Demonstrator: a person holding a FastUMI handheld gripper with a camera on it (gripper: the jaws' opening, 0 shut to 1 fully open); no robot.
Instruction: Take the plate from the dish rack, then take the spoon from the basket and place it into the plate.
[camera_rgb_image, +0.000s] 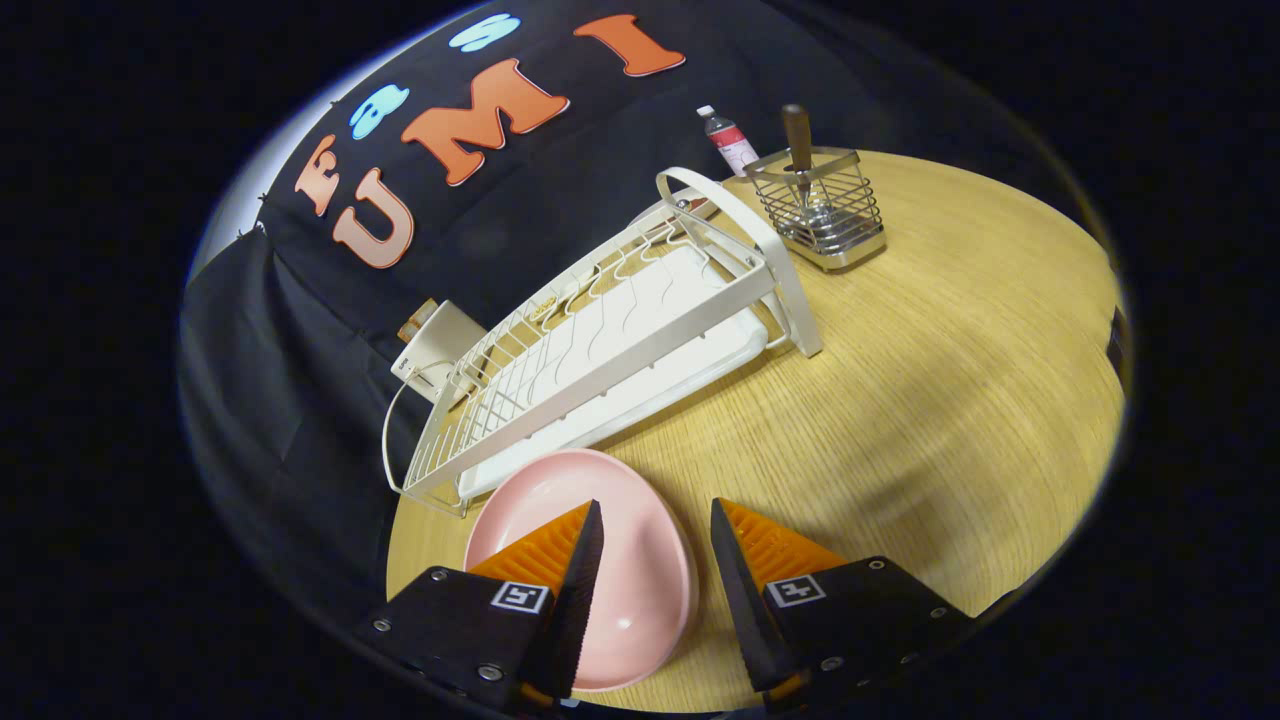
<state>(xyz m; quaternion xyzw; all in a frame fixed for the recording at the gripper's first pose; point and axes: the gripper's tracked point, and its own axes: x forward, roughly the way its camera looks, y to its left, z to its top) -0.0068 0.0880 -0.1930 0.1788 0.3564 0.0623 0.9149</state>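
Note:
A pink plate (610, 545) lies flat on the wooden table (930, 400), right in front of the white dish rack (620, 330). My gripper (655, 520) is open above the plate's near edge; one finger overlaps the plate, the other stands over bare table just beside its rim. Nothing is held between the fingers. Far beyond the rack stands a wire basket (820, 205), with the spoon (800, 150) upright in it, its brown handle sticking out of the top.
A small bottle with a white cap (730, 140) stands behind the rack, next to the basket. A white box with a cable (435, 350) hangs at the rack's far side. Wide bare wood stretches between my fingers and the basket.

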